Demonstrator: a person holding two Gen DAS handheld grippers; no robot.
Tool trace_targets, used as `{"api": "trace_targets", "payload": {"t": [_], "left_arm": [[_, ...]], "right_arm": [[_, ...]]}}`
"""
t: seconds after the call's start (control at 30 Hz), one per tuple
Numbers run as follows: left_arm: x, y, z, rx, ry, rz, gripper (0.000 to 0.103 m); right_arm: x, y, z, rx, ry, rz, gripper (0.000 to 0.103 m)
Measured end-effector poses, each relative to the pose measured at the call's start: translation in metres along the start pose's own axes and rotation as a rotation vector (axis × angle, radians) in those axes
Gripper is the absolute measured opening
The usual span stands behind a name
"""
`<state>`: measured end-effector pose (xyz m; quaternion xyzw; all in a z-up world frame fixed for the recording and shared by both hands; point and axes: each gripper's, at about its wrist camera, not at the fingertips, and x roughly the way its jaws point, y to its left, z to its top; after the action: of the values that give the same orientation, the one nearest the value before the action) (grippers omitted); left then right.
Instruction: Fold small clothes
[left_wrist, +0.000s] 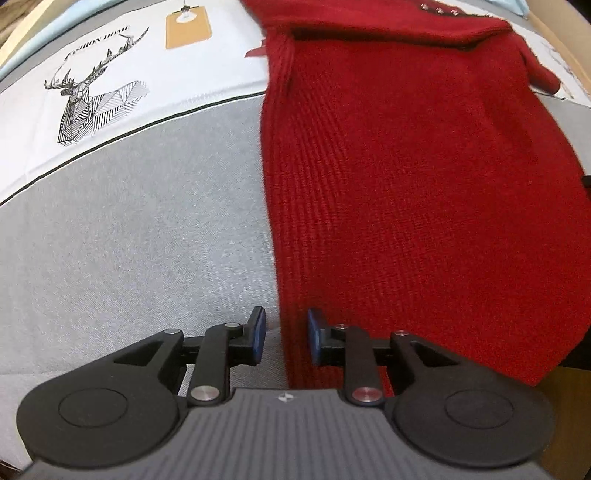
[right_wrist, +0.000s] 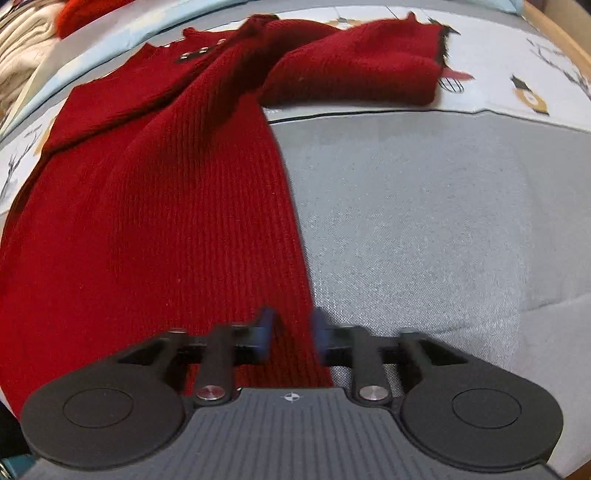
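In the left wrist view, the left gripper (left_wrist: 284, 338) sits nearest, its two blue-padded fingers (left_wrist: 258, 334) parted with a clear gap, astride the left edge of one red knitted sweater (left_wrist: 406, 184); the pads do not press the knit, so it is released. A small emblem marks the grey housing between the arms, too small to read.

In the right wrist view, the right gripper (right_wrist: 291, 334) is blurred; its two blue pads (right_wrist: 266, 328) stand apart in the picture with the sweater's (right_wrist: 155, 206) right edge between them. Whether they pinch the knit cannot be told from the blur.

The sweater lies flat on a grey bedsheet (left_wrist: 129, 240), its body running from near to far. Farther off, one sleeve (right_wrist: 354, 62) lies folded out to the right in the right wrist view, and a row of small metal studs (right_wrist: 201, 50) sits near the neckline.

Beyond, the sheet turns white past a thin dark line. There a line-drawn stag (left_wrist: 85, 99) carries the words "FASHION HOME", the first letters partly hidden by the antlers. One tan hanging tag print (left_wrist: 188, 29) lies just beyond it, its writing unreadable.
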<state>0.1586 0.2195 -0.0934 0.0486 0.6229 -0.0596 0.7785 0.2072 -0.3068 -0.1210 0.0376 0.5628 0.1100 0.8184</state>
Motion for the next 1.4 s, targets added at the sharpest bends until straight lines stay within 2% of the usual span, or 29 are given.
{"api": "trace_targets", "payload": {"t": [0.1,0.17,0.23,0.3,0.37,0.43,0.57,0.63,0.67,0.7,0.77,0.8,0.87,0.93,0.97,1.0,1.03,1.07,1.1,1.23,1.3,1.4], "left_arm": [[0.004,0.002,0.0,-0.007,0.003,-0.011,0.027],[0.003,-0.003,-0.002,0.006,0.007,-0.039,0.011],[0.0,-0.011,-0.005,0.047,0.002,-0.072,0.006],[-0.001,-0.018,-0.008,0.095,0.014,-0.077,0.006],[0.0,-0.021,-0.009,0.126,0.027,-0.057,0.006],[0.0,-0.021,-0.01,0.133,0.043,-0.059,0.005],[0.0,-0.029,-0.015,0.188,0.064,-0.026,0.005],[0.0,-0.034,-0.015,0.209,0.07,-0.013,0.005],[0.001,-0.035,-0.015,0.218,0.072,-0.011,0.005],[0.0,-0.036,-0.015,0.221,0.075,-0.01,0.005],[0.0,-0.034,-0.01,0.202,0.076,-0.01,0.006],[-0.002,-0.033,-0.007,0.185,0.064,-0.012,0.007],[-0.009,-0.032,-0.001,0.158,0.019,-0.024,0.009],[-0.019,-0.034,0.006,0.142,-0.038,-0.015,0.012],[-0.024,-0.034,0.009,0.132,-0.071,-0.011,0.013],[-0.028,-0.033,0.013,0.116,-0.1,-0.013,0.016],[-0.033,-0.033,0.018,0.092,-0.126,-0.02,0.016],[-0.036,-0.033,0.022,0.069,-0.152,-0.024,0.017],[-0.04,-0.034,0.027,0.052,-0.183,-0.022,0.016],[-0.062,-0.053,0.043,0.012,-0.356,0.008,0.019],[-0.069,-0.07,0.053,0.018,-0.439,0.005,0.019],[-0.071,-0.104,0.075,0.073,-0.507,0.005,0.019]], "right_arm": [[-0.011,-0.008,-0.004,0.015,-0.044,0.043,0.005],[-0.027,-0.018,-0.005,0.039,-0.096,0.018,0.004],[-0.039,-0.03,-0.009,0.104,-0.117,0.02,0.004],[-0.043,-0.036,-0.015,0.107,-0.102,0.012,0.004],[-0.037,-0.035,-0.02,0.083,-0.032,0.019,0.004],[-0.03,-0.031,-0.024,0.054,0.006,-0.018,0.005],[-0.035,-0.022,-0.018,0.071,-0.066,0.021,0.009],[-0.023,-0.016,-0.017,0.014,0.003,0.004,0.007],[-0.013,-0.013,-0.021,-0.028,0.063,-0.05,0.007],[-0.007,-0.012,-0.018,-0.045,0.072,-0.066,0.007],[-0.015,-0.012,-0.013,-0.015,0.045,-0.053,0.007],[-0.023,-0.013,-0.01,0.006,-0.001,-0.049,0.007],[-0.041,-0.012,-0.007,0.017,-0.129,-0.029,0.007],[-0.041,-0.009,-0.007,0.002,-0.159,-0.012,0.011],[-0.032,-0.007,-0.009,-0.013,-0.121,-0.017,0.016],[-0.019,-0.005,-0.013,-0.039,-0.039,-0.038,0.023],[-0.005,-0.004,-0.018,-0.07,0.048,-0.082,0.025],[0.001,-0.004,-0.019,-0.088,0.069,-0.115,0.029],[-0.001,-0.003,-0.016,-0.086,0.046,-0.124,0.03],[-0.041,-0.002,0.004,-0.027,-0.199,-0.105,0.033],[-0.056,-0.005,0.012,0.028,-0.274,-0.073,0.033],[-0.073,-0.004,0.019,0.061,-0.352,-0.032,0.033]]}}
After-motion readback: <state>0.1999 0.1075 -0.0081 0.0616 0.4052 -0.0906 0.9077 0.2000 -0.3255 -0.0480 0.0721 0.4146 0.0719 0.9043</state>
